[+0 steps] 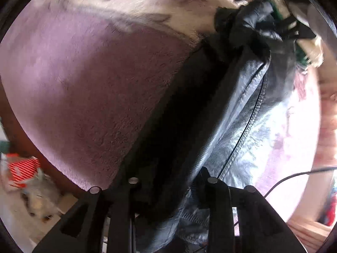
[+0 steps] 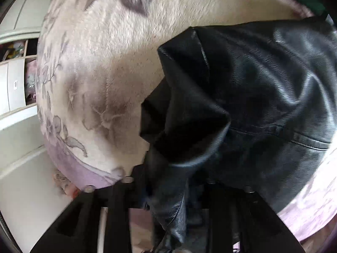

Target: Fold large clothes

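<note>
Hanging between the black fingers of the left gripper (image 1: 170, 184), a black leather jacket (image 1: 242, 113) runs up and away from the camera, a stitched seam along its shiny panel. The jaws stand partly apart with the leather lying in the gap, but whether the pads press on it I cannot tell. Left of the jacket spreads a plush pink and cream blanket (image 1: 88, 88), on which the jacket rests. Beyond the blanket's near edge, on the floor, lies a red and white striped box (image 1: 21, 170). At the jacket's far end the other gripper shows as a blur of black parts.

From the right wrist view, the right gripper (image 2: 168, 182) also has the jacket (image 2: 263, 88) between its fingers, a folded flap of leather drooping into the gap. Its jaws sit roughly half open; a grip cannot be judged. Past the jacket the blanket (image 2: 109, 67) carries grey floral print, and beyond the blanket's left edge stands a white cabinet (image 2: 14, 90) with open shelves.
</note>
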